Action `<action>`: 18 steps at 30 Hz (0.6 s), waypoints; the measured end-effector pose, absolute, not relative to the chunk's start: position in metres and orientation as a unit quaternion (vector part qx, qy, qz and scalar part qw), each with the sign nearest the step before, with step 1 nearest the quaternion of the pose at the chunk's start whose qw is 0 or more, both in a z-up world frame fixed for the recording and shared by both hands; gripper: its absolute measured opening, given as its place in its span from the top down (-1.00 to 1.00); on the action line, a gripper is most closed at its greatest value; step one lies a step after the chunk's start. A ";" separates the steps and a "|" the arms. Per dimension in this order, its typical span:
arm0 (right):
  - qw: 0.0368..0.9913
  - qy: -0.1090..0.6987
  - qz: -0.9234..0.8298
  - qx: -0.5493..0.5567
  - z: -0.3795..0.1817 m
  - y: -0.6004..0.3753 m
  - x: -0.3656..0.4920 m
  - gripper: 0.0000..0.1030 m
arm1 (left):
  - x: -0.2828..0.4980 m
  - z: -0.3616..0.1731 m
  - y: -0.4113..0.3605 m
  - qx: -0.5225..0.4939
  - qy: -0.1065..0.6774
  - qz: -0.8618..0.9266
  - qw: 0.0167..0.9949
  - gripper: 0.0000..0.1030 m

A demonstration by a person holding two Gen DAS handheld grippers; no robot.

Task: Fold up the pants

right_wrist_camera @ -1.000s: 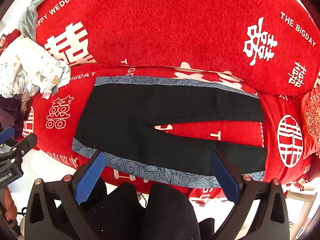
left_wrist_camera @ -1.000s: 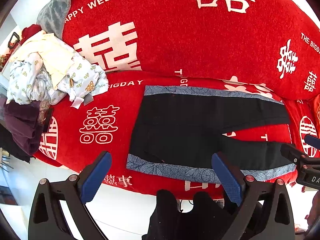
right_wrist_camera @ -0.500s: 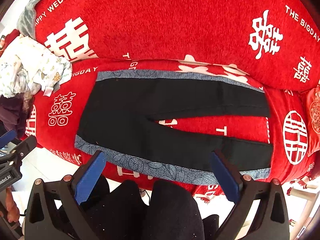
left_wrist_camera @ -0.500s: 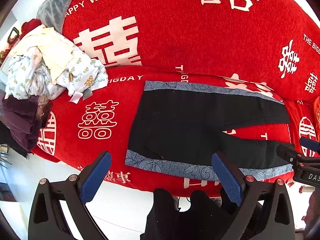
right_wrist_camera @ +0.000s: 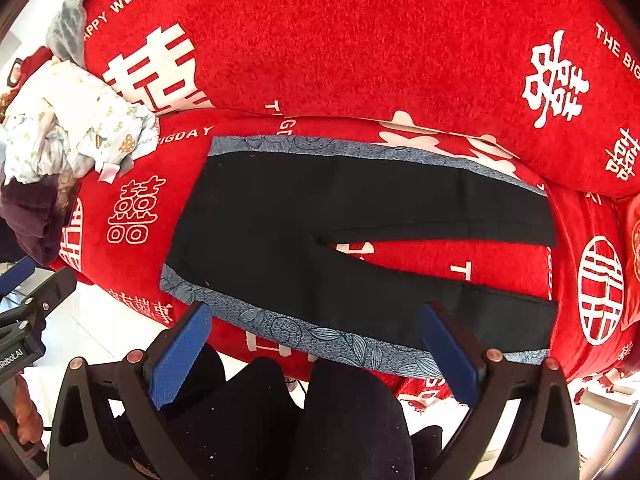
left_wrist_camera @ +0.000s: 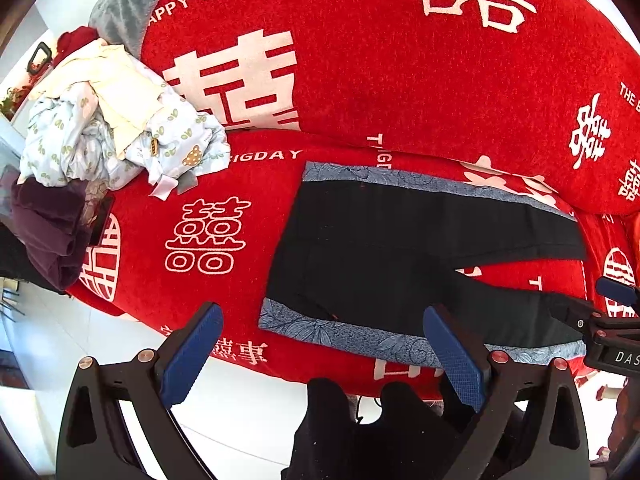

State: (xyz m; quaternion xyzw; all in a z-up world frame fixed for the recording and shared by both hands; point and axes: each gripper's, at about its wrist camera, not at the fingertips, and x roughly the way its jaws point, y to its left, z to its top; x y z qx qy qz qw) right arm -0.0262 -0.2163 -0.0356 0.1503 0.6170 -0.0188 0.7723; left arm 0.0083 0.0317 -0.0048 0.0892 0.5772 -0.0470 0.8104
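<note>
The red sofa cover carries white print: "HAPPY WEDDING" partly cut off along its top left, "THE BIG…" at the right edge, "…IGDAY" on the seat, plus large double-happiness characters. The right gripper shows "DAS…", and the left gripper "…Robot.AI".

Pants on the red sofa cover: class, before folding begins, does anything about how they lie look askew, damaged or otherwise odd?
Nothing stands out. The black pants lie flat and unfolded on the red cover, legs spread in a V. Both grippers, left and right, are open and empty. The clothes pile sits apart.
</note>
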 end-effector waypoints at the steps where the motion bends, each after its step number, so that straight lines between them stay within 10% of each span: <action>1: 0.772 0.618 -0.017 0.149 -0.036 -0.216 -0.026 -0.99 | 0.009 -0.005 0.032 0.089 0.578 -0.046 0.810 -0.96; 18: 0.771 0.615 -0.015 0.164 -0.038 -0.217 -0.021 -0.99 | 0.012 -0.005 0.037 0.088 0.575 -0.045 0.812 -0.96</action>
